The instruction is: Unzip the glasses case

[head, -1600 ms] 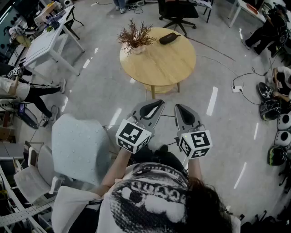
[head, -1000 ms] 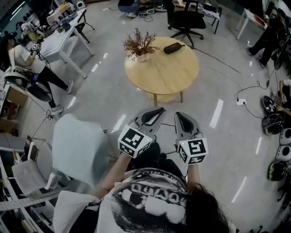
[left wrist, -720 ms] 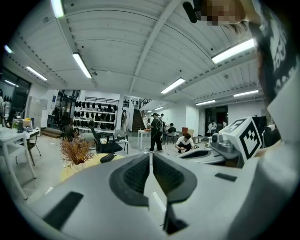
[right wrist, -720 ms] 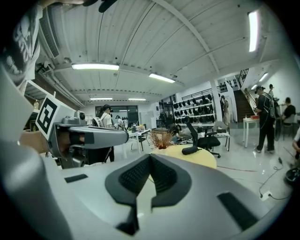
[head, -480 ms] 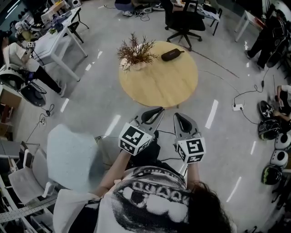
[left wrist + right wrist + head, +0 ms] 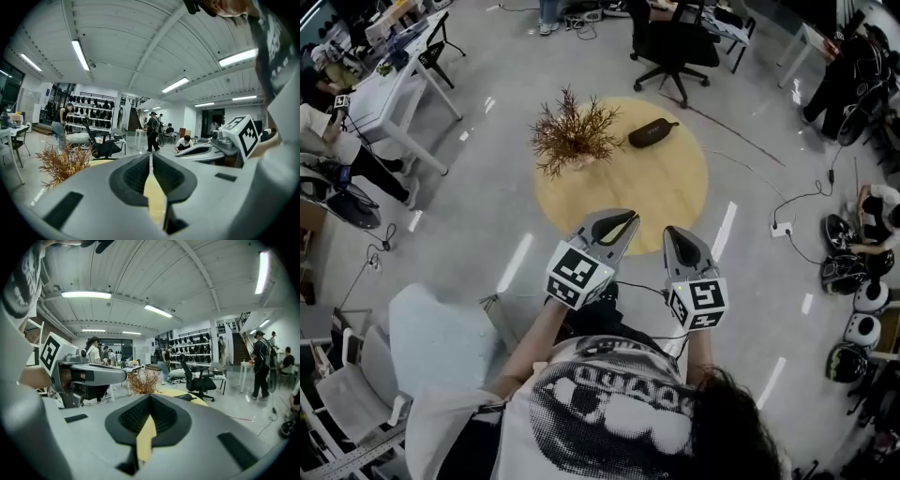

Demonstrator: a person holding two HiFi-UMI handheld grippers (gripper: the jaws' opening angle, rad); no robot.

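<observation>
The dark glasses case (image 6: 650, 132) lies zipped on the far side of the round wooden table (image 6: 666, 187), beside a dried plant (image 6: 572, 131). Both grippers hover side by side at the table's near edge, well short of the case. My left gripper (image 6: 623, 218) is shut and empty; in the left gripper view its jaws (image 6: 151, 155) meet over the yellow tabletop (image 6: 152, 194). My right gripper (image 6: 675, 234) is also shut with nothing in it. In the right gripper view the case (image 6: 183, 397) shows beyond the closed jaws (image 6: 150, 398), right of the plant (image 6: 143, 382).
A black office chair (image 6: 675, 42) stands beyond the table. A pale chair (image 6: 441, 342) is at my left, a white desk (image 6: 389, 89) further left. A cable with a power strip (image 6: 783, 228) and helmets (image 6: 862, 281) lie on the floor at right. People stand around the room.
The table has come closer under me. Both grippers have moved forward together and now reach its near edge, jaws still shut.
</observation>
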